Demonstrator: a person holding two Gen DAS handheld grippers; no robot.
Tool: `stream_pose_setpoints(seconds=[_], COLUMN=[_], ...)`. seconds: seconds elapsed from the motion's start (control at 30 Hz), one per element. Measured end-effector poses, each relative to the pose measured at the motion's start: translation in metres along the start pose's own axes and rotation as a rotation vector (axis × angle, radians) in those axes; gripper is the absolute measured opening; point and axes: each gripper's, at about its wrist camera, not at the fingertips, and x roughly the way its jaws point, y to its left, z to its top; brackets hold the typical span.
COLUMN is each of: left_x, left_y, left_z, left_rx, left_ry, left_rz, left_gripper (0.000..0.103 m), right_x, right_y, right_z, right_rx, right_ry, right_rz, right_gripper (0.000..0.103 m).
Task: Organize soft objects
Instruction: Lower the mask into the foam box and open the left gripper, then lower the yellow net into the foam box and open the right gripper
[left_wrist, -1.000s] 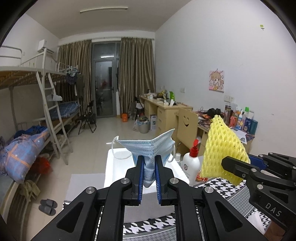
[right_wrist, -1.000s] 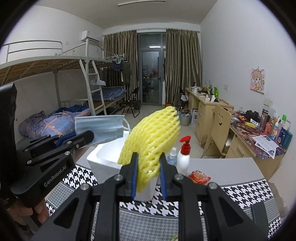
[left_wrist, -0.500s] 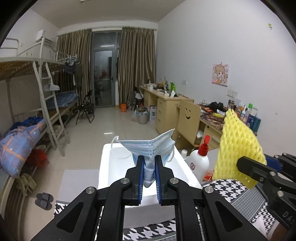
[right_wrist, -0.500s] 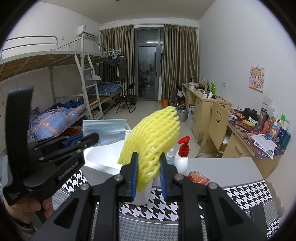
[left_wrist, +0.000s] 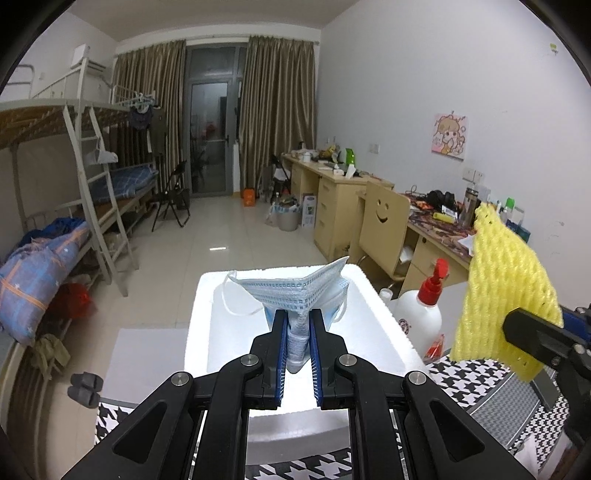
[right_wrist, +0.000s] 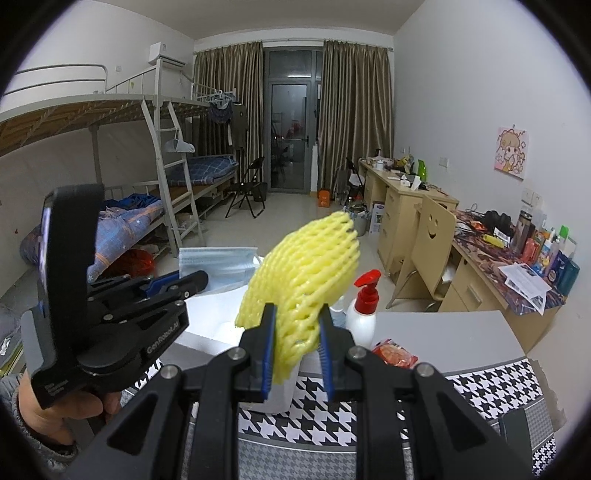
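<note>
Two soft things are in my grip at once, one per claw. My left claw (left_wrist: 298, 328) is pinched tight on the blue face mask (left_wrist: 295, 291), which stands folded between the pads with its ear loops dangling, right above the open white foam box (left_wrist: 207, 295). My right claw (right_wrist: 295, 332) is clamped on the yellow foam fruit net (right_wrist: 306, 273), held up in the air beside the box and over the houndstooth table (right_wrist: 480, 391).

What has changed over the last second is mostly my aim — the left view has tipped down and drawn in, so the box now fills the space beneath the mask and more of its hollow shows, where a moment ago I saw mainly the far rim. The net has drifted out toward the right edge of that view and sits a little higher against the desk behind. Neither grip has loosened at all.

I read that as lining up the drop: the mask looks close to ready for release into the box, and the net would follow. The white pump bottle (left_wrist: 424, 314) with the red cap stands just beside the box on the right, so I would bring the net in over the rim rather than across that bottle. Nothing is in the box yet that I can make out.
</note>
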Motion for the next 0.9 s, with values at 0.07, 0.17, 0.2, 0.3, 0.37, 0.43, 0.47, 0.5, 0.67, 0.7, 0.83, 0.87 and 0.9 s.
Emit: stream_pose_setpoints(seconds=[0.07,0.17,0.2,0.3,0.37,0.43,0.47,0.5,0.67,0.7,0.83,0.87,0.9], left_x=[0.007,0.017,0.02,0.024,0.021,0.015,0.013,0.01,-0.006,-0.007,-0.013,-0.015,-0.017], left_y=[-0.001,-0.001,0.0,0.003,0.007,0.013,0.016,0.018,0.029,0.029,0.034,0.035,0.037], left_z=[0.0,-0.001,-0.001,-0.004,-0.004,-0.004,-0.004,-0.004,-0.003,-0.003,-0.004,-0.005,-0.005], left_rx=[0.007,0.008,0.01,0.003,-0.015,-0.036,-0.047,-0.054,-0.067,-0.068,-0.066,-0.066,-0.068], left_ry=[0.016,0.042,0.05,0.064,0.051,0.032,0.026,0.019,-0.038,-0.04,-0.047,-0.054,-0.063], left_rz=[-0.005,-0.004,0.001,0.009,0.03,0.037,0.046,0.058,0.121,0.13,0.152,0.161,0.171], left_gripper=[0.012,0.024,0.03,0.071,0.085,0.091,0.097,0.099,0.101,0.102,0.102,0.102,0.102], right_x=[0.003,0.008,0.01,0.014,0.016,0.019,0.02,0.021,0.029,0.031,0.036,0.038,0.04], right_y=[0.0,0.0,-0.001,-0.002,-0.004,-0.004,-0.004,-0.004,-0.001,0.002,0.007,0.009,0.009], right_z=[0.002,0.002,0.002,0.003,0.005,0.006,0.007,0.006,0.007,0.008,0.01,0.011,0.012], right_rx=[0.002,0.006,0.009,0.016,0.021,0.017,0.017,0.018,0.021,0.019,0.009,0.005,0.002], right_ry=[0.003,0.011,0.015,0.019,0.02,0.022,0.022,0.021,0.034,0.038,0.045,0.047,0.049], right_rz=[-0.003,-0.01,-0.009,-0.011,-0.01,-0.013,-0.014,-0.013,0.011,0.021,0.028,0.03,0.034], right_gripper=[0.025,0.025,0.025,0.025,0.025,0.025,0.025,0.025,0.025,0.025,0.025,0.025,0.025])
